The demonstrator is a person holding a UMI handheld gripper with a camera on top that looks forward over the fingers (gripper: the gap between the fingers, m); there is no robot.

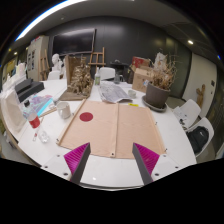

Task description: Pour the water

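My gripper [112, 160] is open above the near edge of a white table [110, 170], with nothing between its fingers. Its magenta pads [147, 155] stand wide apart. Beyond the fingers lies a tan mat [115, 128] with a small dark red disc [86, 117] on it. A small pale cup [65, 110] stands at the mat's left edge. A red-capped bottle or can [36, 122] stands further left. Whether any of them holds water cannot be made out.
A potted dried plant [158, 92] stands at the table's far right. Papers [114, 92] lie at the far end, wooden models [79, 78] behind them. A black device [27, 92] and clutter line the left side. Chairs [194, 128] stand on the right.
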